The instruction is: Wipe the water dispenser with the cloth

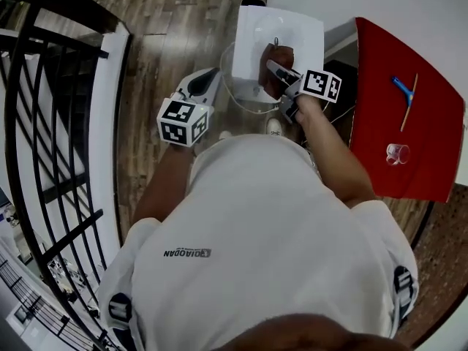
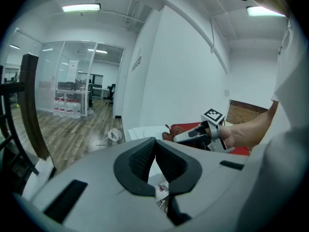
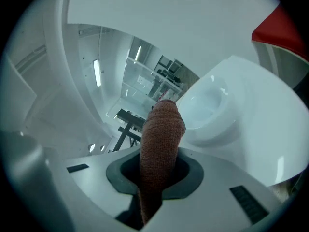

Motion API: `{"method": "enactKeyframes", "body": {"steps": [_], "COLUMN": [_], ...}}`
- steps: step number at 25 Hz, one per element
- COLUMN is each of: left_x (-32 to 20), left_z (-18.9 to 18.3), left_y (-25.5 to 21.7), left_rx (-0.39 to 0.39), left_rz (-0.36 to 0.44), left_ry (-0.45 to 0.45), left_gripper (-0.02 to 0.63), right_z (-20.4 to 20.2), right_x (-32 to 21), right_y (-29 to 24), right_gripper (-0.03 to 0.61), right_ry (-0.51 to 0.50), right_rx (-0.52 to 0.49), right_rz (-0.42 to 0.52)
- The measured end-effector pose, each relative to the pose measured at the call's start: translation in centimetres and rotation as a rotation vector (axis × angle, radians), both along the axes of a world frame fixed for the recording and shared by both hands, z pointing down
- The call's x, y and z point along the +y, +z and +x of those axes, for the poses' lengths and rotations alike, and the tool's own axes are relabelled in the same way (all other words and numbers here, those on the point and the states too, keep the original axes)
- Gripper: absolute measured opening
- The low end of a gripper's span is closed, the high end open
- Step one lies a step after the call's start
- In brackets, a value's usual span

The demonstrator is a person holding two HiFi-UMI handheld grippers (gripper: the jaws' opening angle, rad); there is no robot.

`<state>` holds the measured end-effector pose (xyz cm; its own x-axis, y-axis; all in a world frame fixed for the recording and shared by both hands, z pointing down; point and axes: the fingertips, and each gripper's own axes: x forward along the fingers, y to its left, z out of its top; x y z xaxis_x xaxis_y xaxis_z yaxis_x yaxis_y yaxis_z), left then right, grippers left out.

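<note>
Between the right gripper's [image 3: 157, 172] jaws a rust-brown, nubby terry cloth [image 3: 161, 129] is pinched tight. Its rolled end lies over the smooth white dispenser [image 3: 236, 115], near the round basin in its top. Off to the side hangs the left gripper [image 2: 154, 148], pads together on nothing.

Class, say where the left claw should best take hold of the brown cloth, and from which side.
Probably grip the cloth by the rolled end that sticks out beyond the right claw, coming from the person's left across its narrow width; the rest is clamped.
</note>
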<state>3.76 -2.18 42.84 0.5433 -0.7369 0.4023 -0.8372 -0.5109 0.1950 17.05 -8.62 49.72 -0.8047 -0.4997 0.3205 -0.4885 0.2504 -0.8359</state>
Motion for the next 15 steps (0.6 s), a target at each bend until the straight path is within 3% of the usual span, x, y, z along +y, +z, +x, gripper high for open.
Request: {"method": "enactKeyframes", "body": {"steps": [8, 15], "left_x": [2.9, 4.2], "left_z": [-4.8, -5.9], "left_y": [0.6, 0.5], "left_rx": [-0.024, -0.013], "left_rz": [0.010, 0.016], "left_ry": [-0.052, -0.073], "left_gripper": [-0.008, -0.008], "right_z": [-7.8, -8.4], "right_x": [-0.8, -1.2], "right_y": [2.2, 3.1], "right_gripper": [0.066, 0.066], "right_ry": [-0.096, -0.105], "right_rx": [0.057, 0.092], "right_rz": [-0.056, -0.084]}}
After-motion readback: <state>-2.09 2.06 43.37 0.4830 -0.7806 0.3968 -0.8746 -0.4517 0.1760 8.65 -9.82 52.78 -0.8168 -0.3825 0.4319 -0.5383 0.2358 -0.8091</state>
